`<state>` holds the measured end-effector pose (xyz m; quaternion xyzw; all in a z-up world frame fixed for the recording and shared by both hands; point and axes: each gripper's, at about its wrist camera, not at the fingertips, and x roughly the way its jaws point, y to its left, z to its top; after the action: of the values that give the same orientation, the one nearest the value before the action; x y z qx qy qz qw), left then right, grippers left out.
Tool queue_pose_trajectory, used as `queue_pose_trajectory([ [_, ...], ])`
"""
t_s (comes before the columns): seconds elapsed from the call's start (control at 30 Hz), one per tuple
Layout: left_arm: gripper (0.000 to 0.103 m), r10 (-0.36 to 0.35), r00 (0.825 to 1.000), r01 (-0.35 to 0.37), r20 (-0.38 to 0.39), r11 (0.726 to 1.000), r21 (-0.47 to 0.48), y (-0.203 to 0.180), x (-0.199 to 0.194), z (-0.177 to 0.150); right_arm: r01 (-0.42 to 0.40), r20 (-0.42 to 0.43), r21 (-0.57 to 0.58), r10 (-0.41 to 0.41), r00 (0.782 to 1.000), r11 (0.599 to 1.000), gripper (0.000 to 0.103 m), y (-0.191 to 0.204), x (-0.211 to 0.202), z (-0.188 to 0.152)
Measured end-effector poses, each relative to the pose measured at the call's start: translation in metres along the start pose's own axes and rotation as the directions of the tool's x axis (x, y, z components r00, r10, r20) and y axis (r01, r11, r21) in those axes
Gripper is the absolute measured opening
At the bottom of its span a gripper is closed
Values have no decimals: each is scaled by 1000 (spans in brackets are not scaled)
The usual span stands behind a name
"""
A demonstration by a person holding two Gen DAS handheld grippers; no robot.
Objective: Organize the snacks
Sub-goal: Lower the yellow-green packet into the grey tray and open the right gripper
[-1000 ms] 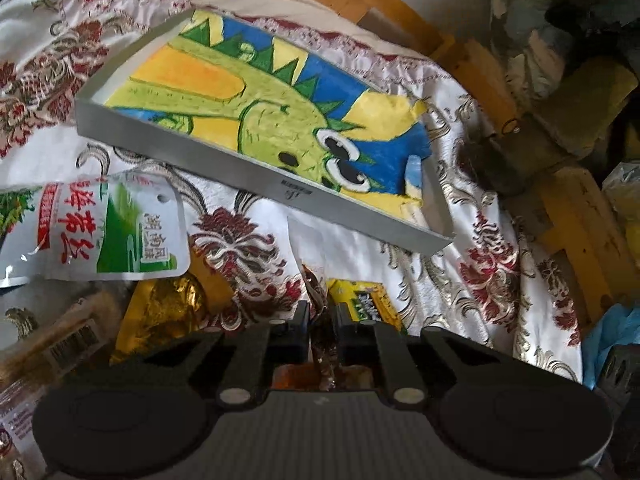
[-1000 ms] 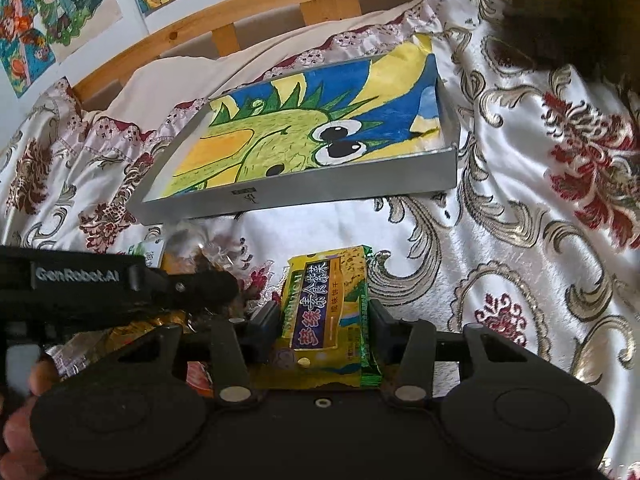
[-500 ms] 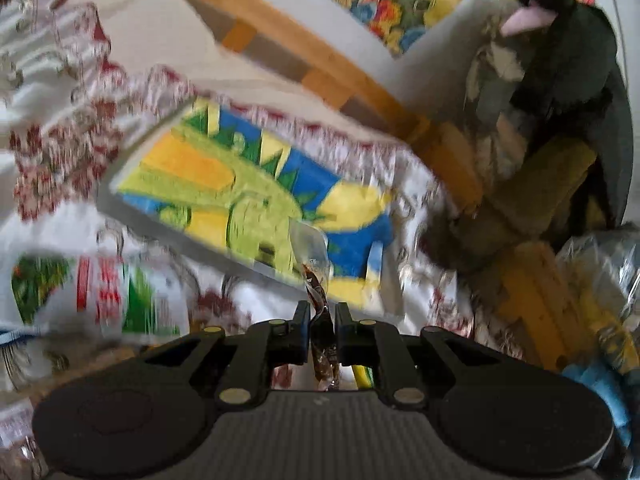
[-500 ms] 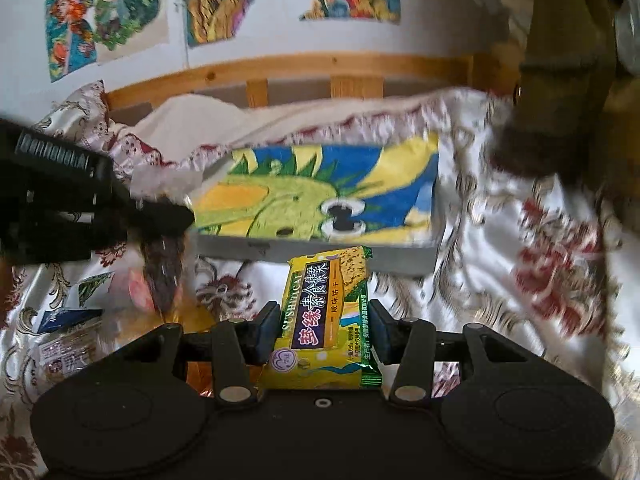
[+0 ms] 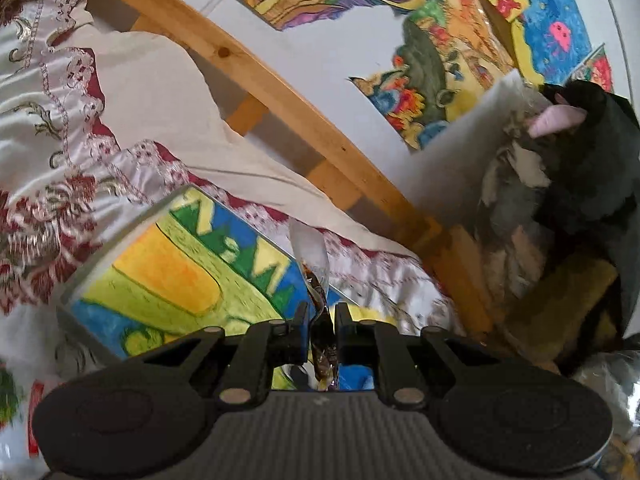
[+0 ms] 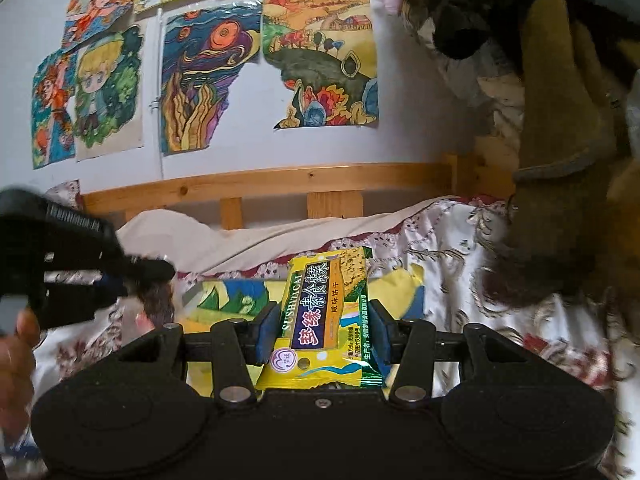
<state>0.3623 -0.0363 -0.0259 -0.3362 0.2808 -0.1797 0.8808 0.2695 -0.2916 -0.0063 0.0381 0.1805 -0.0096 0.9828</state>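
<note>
Yellow snack pack [image 6: 326, 320] between right gripper [image 6: 324, 330] fingers

Tray [image 5: 132, 280] on bedspread [image 5: 48, 120], before headboard [image 5: 280, 92]

Pale wall [image 6: 420, 128] hung with bright hand-coloured drawings [image 6: 320, 60], some with torn edges; one shows a blond cartoon face [image 6: 100, 80]. Wooden bed rail [image 6: 280, 184] with short slats runs along the wall's foot. Bed covered by a shiny white bedspread [image 5: 44, 92] with dark red flowers and lace trim; a plain cream sheet [image 5: 168, 112] lies bunched against the rail. Dark and olive clothes [image 6: 560, 100] heaped at the right. Soft daylight, no hard shadows.
</note>
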Motion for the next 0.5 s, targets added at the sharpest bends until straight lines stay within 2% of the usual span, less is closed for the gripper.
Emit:
queue_pose_trajectory([
  [0.13, 13, 40, 999, -39, 16, 999, -35, 27, 18, 4, -6, -37, 16, 6, 999, 1000, 49, 9, 41, 0],
  [0.3, 13, 72, 997, -73, -9, 995, -70, 54, 39, 0, -18, -147, 2, 18, 989, 1000, 49, 19, 79, -13],
  [0.5, 13, 78, 997, -80, -25, 994, -78, 63, 52, -1, -12, -243, -23, 6, 970, 1000, 49, 28, 100, -32],
])
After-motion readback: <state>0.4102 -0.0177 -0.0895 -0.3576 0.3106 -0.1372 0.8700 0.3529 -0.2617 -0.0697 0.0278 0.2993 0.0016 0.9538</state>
